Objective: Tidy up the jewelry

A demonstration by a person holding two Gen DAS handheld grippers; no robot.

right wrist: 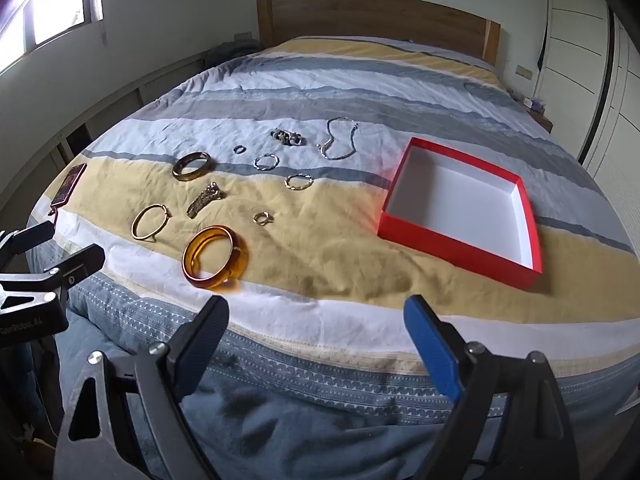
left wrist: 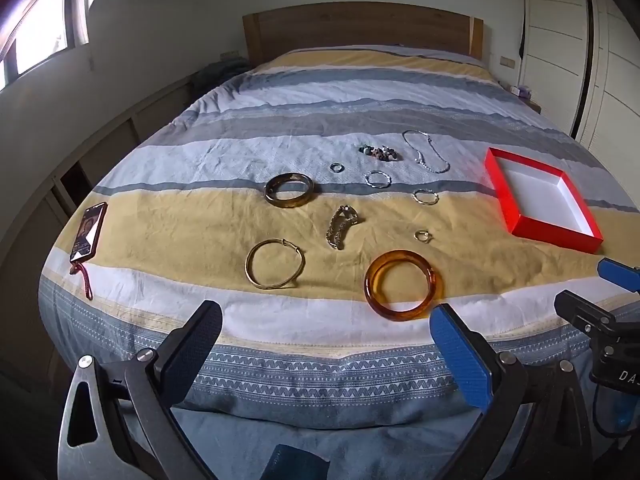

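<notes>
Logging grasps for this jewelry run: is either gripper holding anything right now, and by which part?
Nothing is held. The left gripper and right gripper both stand open over the bed's near edge.

We're in a home bedroom: a bed under a striped duvet, wooden headboard, window, white wardrobe doors.

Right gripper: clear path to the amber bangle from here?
Probably yes. The right gripper is open and empty, and the amber bangle lies flat near the bed's edge with only bare bedspread between them. The left gripper hovers close.
</notes>
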